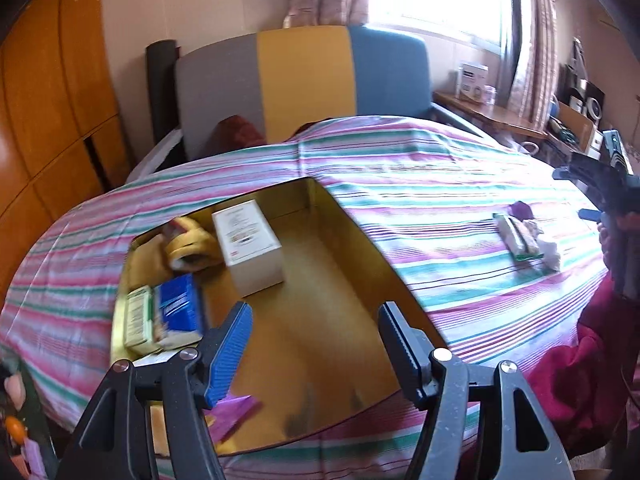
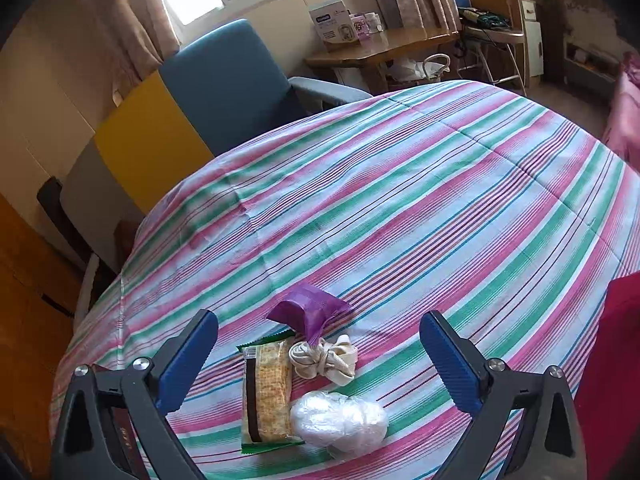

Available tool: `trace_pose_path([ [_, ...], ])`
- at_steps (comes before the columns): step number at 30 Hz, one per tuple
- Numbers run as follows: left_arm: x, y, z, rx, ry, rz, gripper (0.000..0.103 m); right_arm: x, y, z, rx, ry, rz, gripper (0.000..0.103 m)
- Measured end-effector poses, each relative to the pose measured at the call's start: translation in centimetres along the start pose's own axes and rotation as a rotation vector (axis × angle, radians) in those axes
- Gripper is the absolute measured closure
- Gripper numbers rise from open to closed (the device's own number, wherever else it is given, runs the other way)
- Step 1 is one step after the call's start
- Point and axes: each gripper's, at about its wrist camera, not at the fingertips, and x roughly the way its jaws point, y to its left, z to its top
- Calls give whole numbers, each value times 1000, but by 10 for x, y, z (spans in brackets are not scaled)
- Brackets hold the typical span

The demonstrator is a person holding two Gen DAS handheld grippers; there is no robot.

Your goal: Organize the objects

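An open gold box [image 1: 344, 236] lies on the striped bedspread. Inside it are a white carton [image 1: 250, 252], a blue packet [image 1: 180, 308], a green-and-cream packet [image 1: 138, 320] and a yellow roll [image 1: 188, 246]. My left gripper [image 1: 316, 344] is open and empty above the box's near end. My right gripper [image 2: 318, 356] is open and empty, its fingers on either side of a small pile: a cracker packet [image 2: 268, 394], a purple pouch [image 2: 306, 308], a cream knotted cloth [image 2: 324, 358] and a clear plastic bundle [image 2: 340, 422]. The pile also shows in the left wrist view [image 1: 520, 236].
A grey, yellow and blue headboard [image 1: 304, 80] stands behind the bed. A wooden wardrobe [image 1: 48, 100] is at left. A wooden desk [image 2: 380, 46] with a white box stands by the window. A purple sheet [image 1: 232, 414] lies at the box's near edge.
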Motion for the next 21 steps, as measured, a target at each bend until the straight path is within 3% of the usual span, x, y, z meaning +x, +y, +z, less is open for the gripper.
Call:
trace_pose_path([
  [12,14,-62,19,133,10,-108,37,-1,-10,1,69,1,55,0],
  [21,31,-87,22,151,48,-175,37,0,-14,2,102,3,81,0],
])
